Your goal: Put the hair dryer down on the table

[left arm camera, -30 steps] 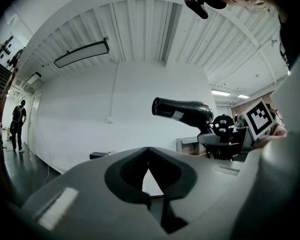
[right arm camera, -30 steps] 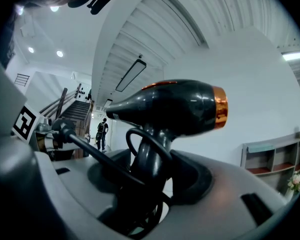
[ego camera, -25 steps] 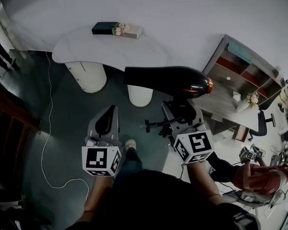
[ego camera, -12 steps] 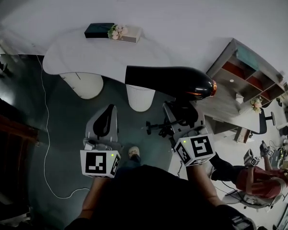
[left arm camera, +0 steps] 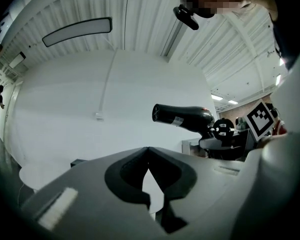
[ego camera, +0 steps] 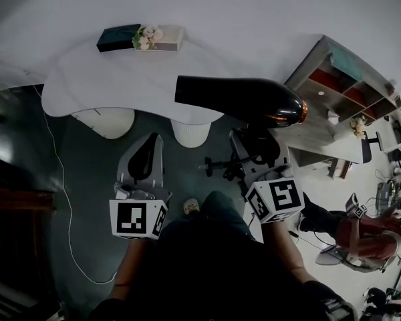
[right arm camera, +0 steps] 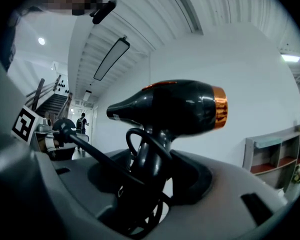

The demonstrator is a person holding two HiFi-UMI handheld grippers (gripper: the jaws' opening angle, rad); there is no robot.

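Hair dryer (ego camera: 240, 102): handle clamped in the right tongs (ego camera: 257, 154), barrel level above them, still in the air.
Left tongs (ego camera: 142, 166): jaws closed together, holding nothing.
Just changed: the white table (ego camera: 80, 79) ahead has drawn nearer and the nozzle now overlaps its near edge, so set-down looks close.
Around: dark box (ego camera: 117, 37) and flowers (ego camera: 146, 37) at the table's far edge, beyond both tongs.
In the way: the cord (right arm camera: 140, 149) looped by the handle might snag.

White wall (ego camera: 254, 19) ahead of me, dark floor (ego camera: 27, 152) below. A curved white desk (ego camera: 80, 79) stands against that wall on two round pedestals (ego camera: 107, 120). An open shelf unit (ego camera: 341, 72) sits to its right, and a white cable (ego camera: 69, 209) trails across the floor.
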